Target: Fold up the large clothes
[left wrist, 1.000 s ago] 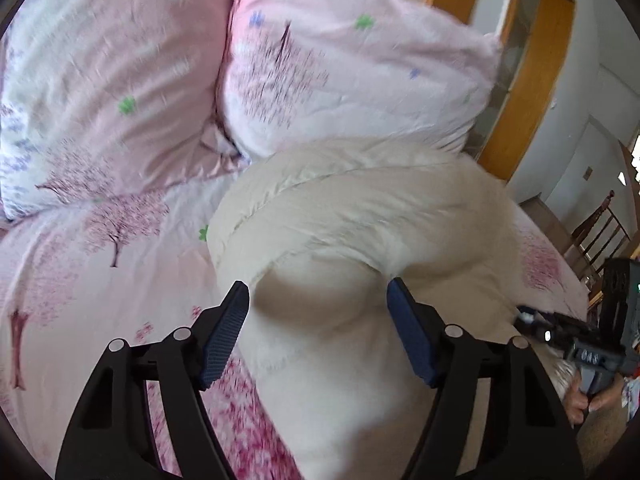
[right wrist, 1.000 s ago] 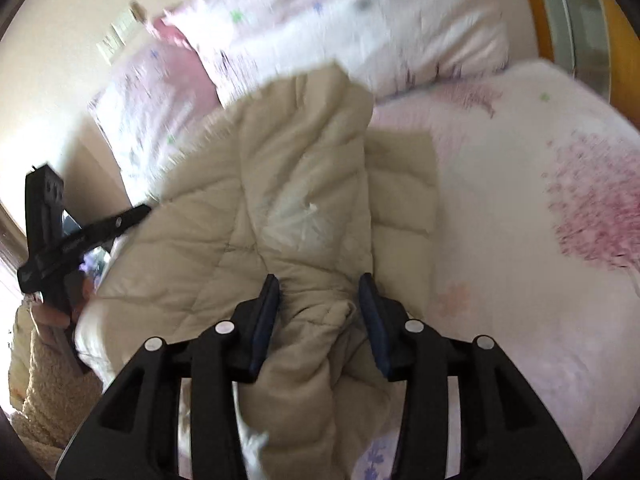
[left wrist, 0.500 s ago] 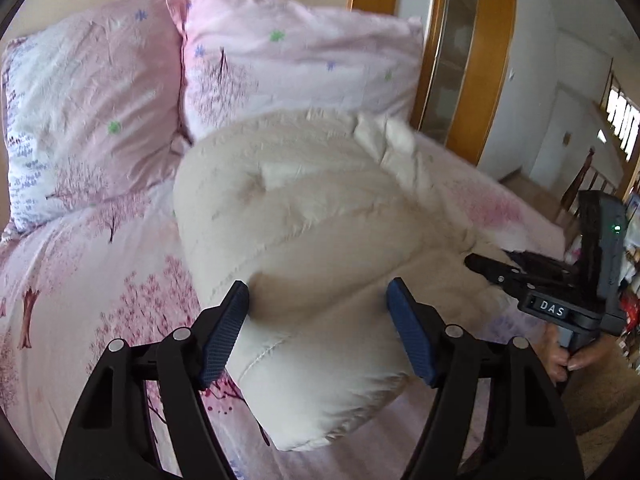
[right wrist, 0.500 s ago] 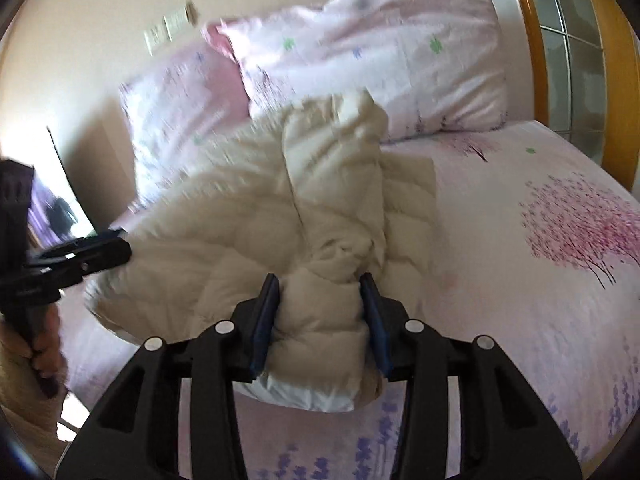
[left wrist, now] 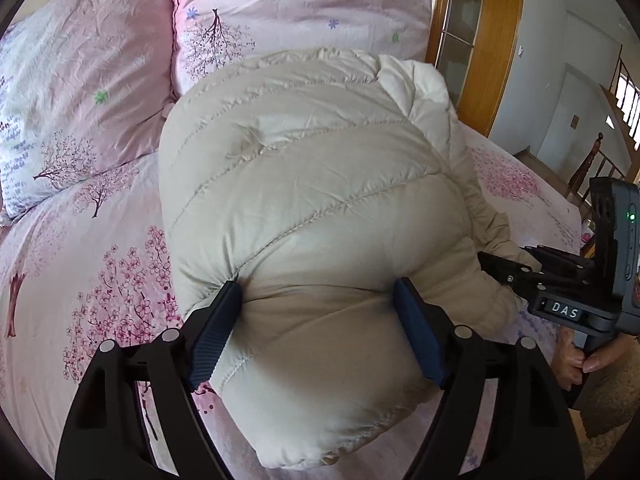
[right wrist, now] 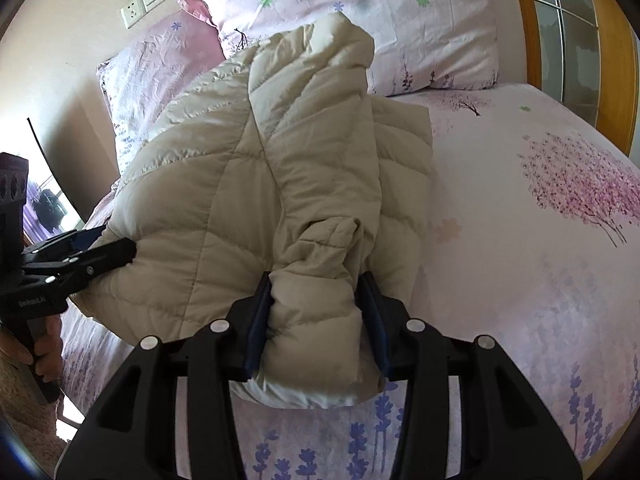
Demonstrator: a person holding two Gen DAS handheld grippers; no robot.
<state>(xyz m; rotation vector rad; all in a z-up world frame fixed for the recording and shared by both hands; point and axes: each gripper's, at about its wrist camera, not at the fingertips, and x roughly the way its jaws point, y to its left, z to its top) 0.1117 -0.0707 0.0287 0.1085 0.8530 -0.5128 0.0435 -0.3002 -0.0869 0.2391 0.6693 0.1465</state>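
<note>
On the bed [right wrist: 540,280], a cream padded jacket [left wrist: 320,200] lies bunched in front of two pink pillows [left wrist: 288,12], and both grippers grip its near edge. The left gripper [left wrist: 320,324] has its jaws set wide and pressed into a thick bulge of the jacket's body, clamped on it. The right gripper [right wrist: 316,316] has its jaws narrower, clamped on a folded sleeve end.

The left wrist view shows the jacket only as one rounded mass; it also shows the right gripper from the side, at the jacket's right edge, with a hand [left wrist: 580,360] on its handle, and a wooden door frame [left wrist: 496,40] behind.

The right wrist view shows the jacket's layout: the sleeve [right wrist: 316,128] laid lengthwise over the quilted body. It also shows a wall socket [right wrist: 146,0] above the pillows.
</note>
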